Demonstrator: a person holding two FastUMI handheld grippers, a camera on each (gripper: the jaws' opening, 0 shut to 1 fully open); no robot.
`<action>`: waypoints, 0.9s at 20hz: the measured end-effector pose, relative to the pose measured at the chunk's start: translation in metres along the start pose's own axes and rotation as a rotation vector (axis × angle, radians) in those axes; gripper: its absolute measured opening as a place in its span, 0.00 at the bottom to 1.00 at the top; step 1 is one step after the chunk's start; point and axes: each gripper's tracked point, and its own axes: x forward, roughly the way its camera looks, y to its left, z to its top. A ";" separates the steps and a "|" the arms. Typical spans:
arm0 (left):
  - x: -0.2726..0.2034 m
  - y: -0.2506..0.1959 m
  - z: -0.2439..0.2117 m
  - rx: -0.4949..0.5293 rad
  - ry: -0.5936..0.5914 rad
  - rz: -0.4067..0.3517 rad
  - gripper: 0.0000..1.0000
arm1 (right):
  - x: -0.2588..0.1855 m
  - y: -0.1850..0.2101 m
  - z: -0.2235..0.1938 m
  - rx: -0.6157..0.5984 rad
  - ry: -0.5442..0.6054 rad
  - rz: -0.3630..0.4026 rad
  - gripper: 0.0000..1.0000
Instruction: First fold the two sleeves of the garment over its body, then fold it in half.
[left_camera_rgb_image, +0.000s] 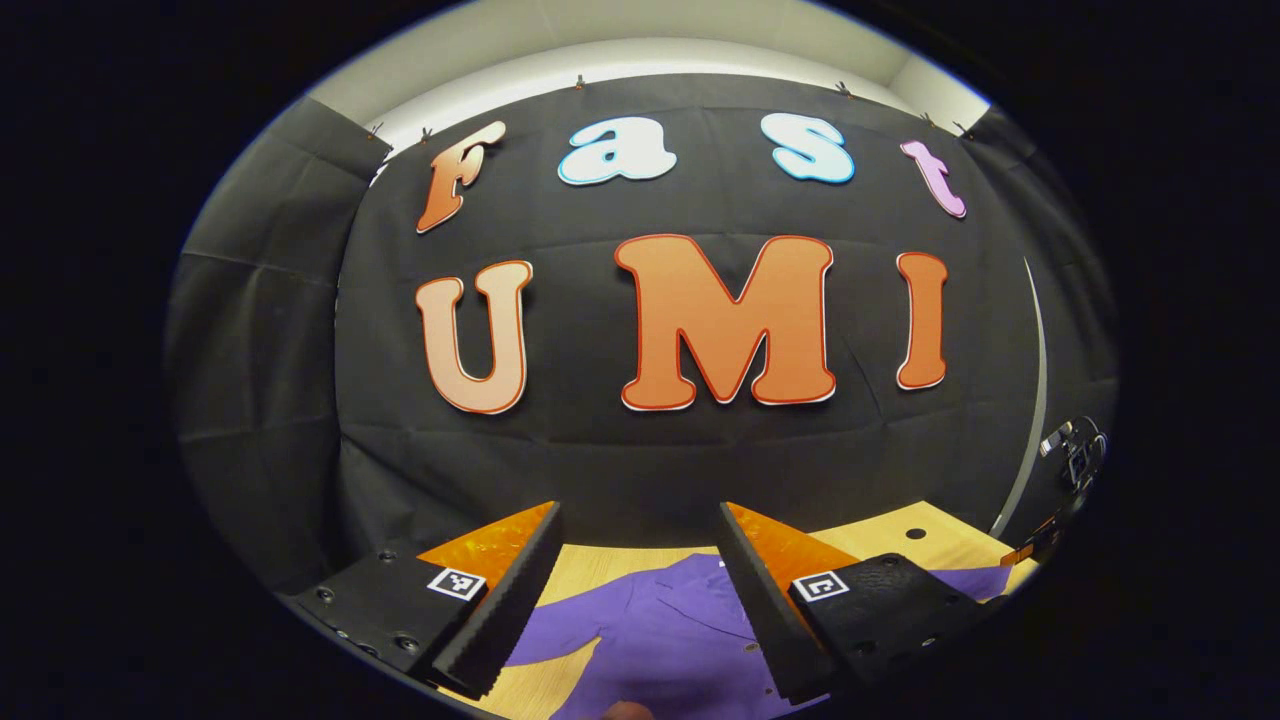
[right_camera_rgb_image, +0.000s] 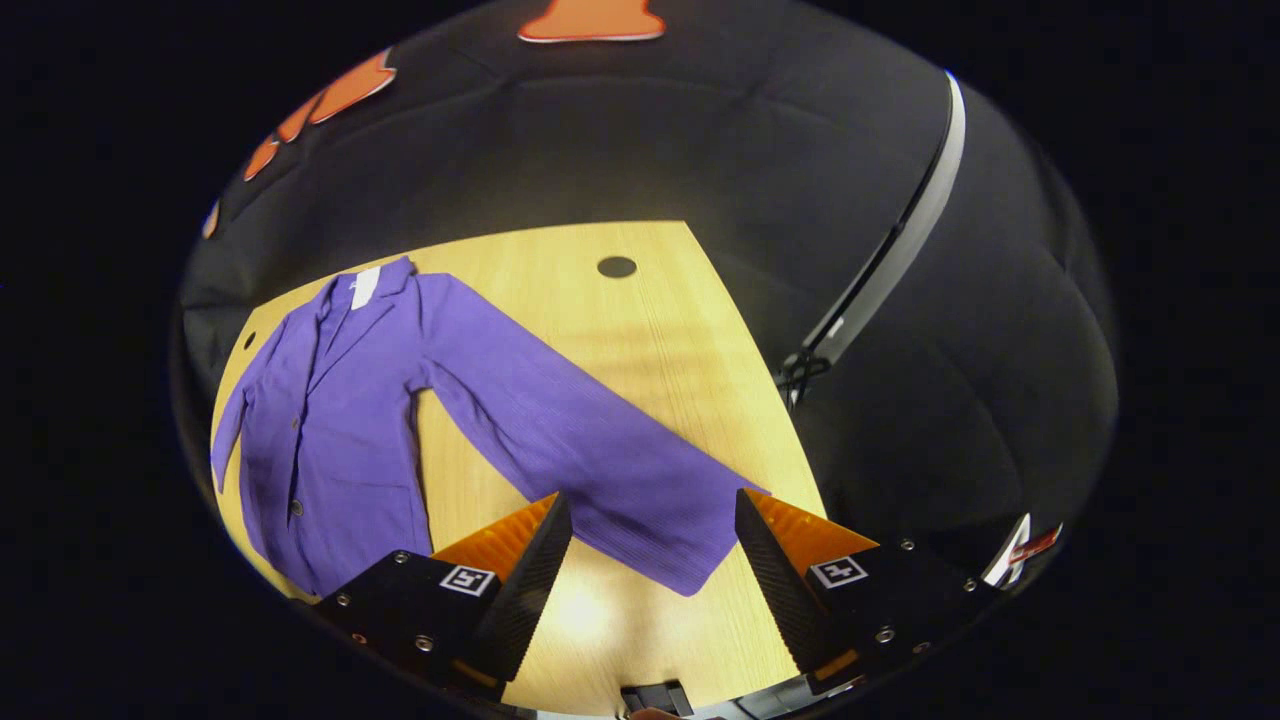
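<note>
A purple buttoned jacket (right_camera_rgb_image: 335, 430) lies flat on the wooden table (right_camera_rgb_image: 640, 330), collar toward the far side. One long sleeve (right_camera_rgb_image: 590, 460) stretches out across the table, and its cuff lies between and just ahead of my right gripper (right_camera_rgb_image: 650, 530), which is open and held above it. In the left gripper view the jacket's collar and front (left_camera_rgb_image: 660, 630) show low down between the fingers of my left gripper (left_camera_rgb_image: 635, 535), which is open, holds nothing and is raised over the garment. The jacket's other sleeve (right_camera_rgb_image: 228, 430) lies close along the body.
The table has a round cable hole (right_camera_rgb_image: 617, 267) near its far edge and another (left_camera_rgb_image: 915, 533) at the right. Black cloth walls close the booth behind and beside it. A pale strap (right_camera_rgb_image: 890, 250) hangs on the side wall. A stand with a small device (left_camera_rgb_image: 1075, 455) is at right.
</note>
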 end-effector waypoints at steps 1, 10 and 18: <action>-0.001 -0.001 -0.002 0.004 0.005 0.001 0.95 | 0.006 -0.005 -0.003 0.030 0.030 0.009 0.98; -0.002 -0.014 -0.012 0.031 0.056 0.016 0.96 | 0.064 -0.033 -0.034 0.102 0.279 0.018 0.99; -0.004 -0.027 -0.026 0.040 0.107 0.034 0.96 | 0.088 -0.035 -0.053 0.040 0.375 0.021 0.96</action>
